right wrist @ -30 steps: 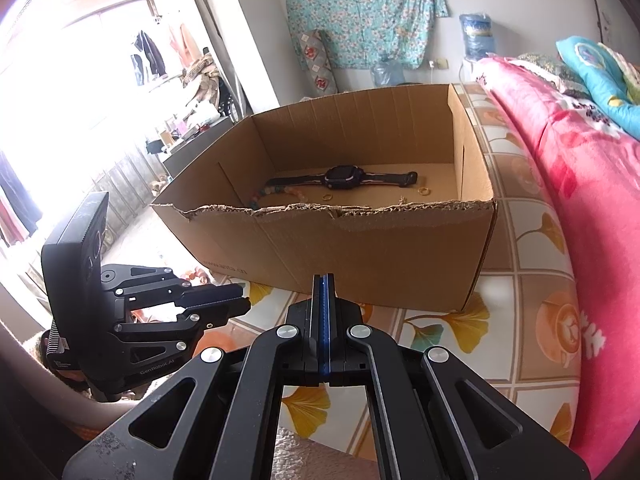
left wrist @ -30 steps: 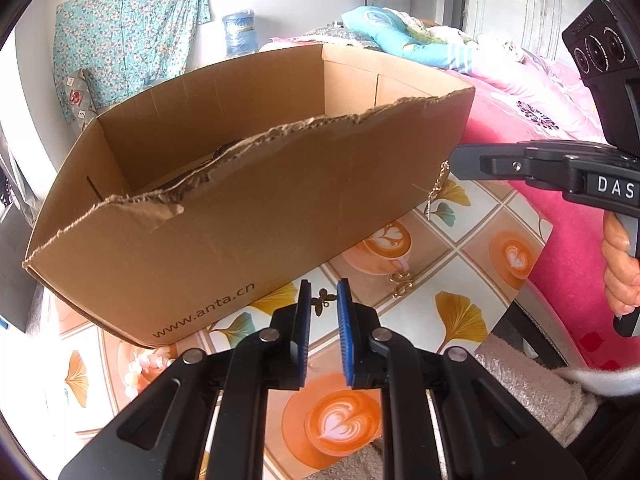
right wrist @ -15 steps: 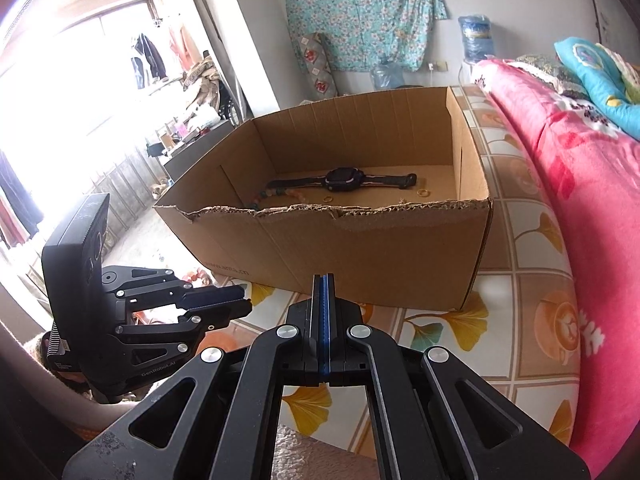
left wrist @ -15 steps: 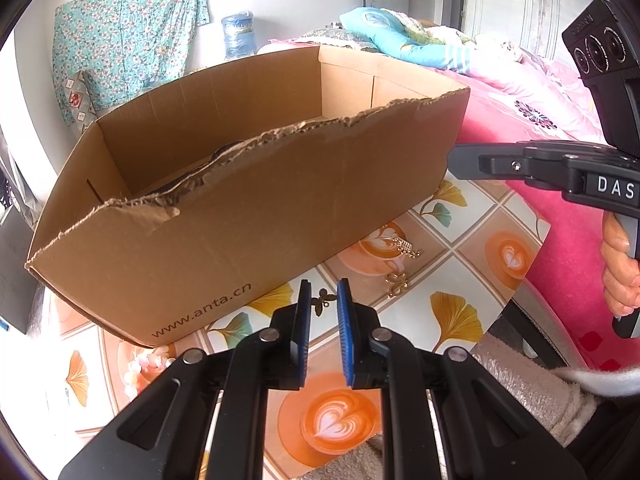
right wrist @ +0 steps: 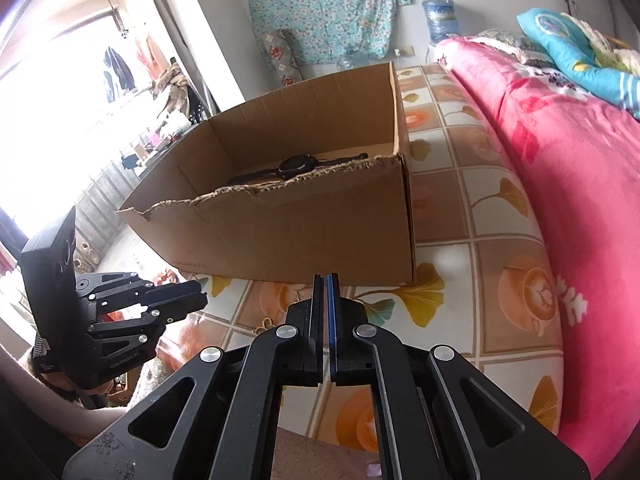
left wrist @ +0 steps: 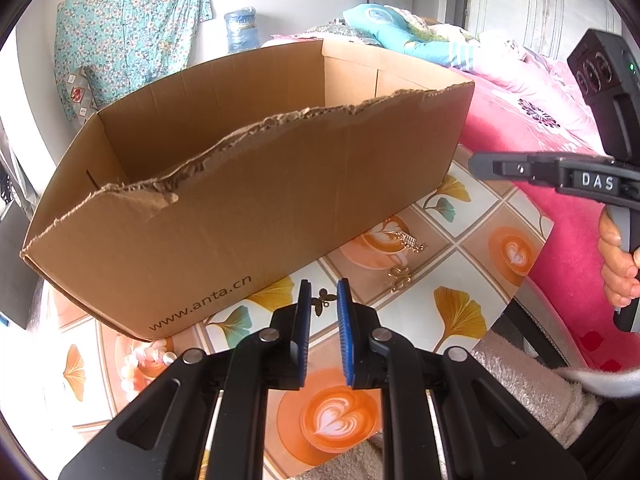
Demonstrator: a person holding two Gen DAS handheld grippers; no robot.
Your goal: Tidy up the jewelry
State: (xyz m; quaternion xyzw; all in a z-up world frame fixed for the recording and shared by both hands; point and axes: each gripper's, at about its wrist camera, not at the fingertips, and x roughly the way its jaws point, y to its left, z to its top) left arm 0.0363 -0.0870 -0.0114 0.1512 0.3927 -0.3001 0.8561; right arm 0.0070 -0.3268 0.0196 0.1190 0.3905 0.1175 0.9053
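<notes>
The small gold chain earring lies ahead-right of the slightly parted, empty left gripper (nearer the empty, just-opening right gripper).

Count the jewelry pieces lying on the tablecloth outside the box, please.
4: a gold chain, a gold clover, a butterfly charm and a bead bracelet at the box corner. Others may be hidden.

A lived-in bedroom: a pink blanket is covering the bed at three o'clock, floral cloth is hanging at twelve, clothes at ten.
</notes>
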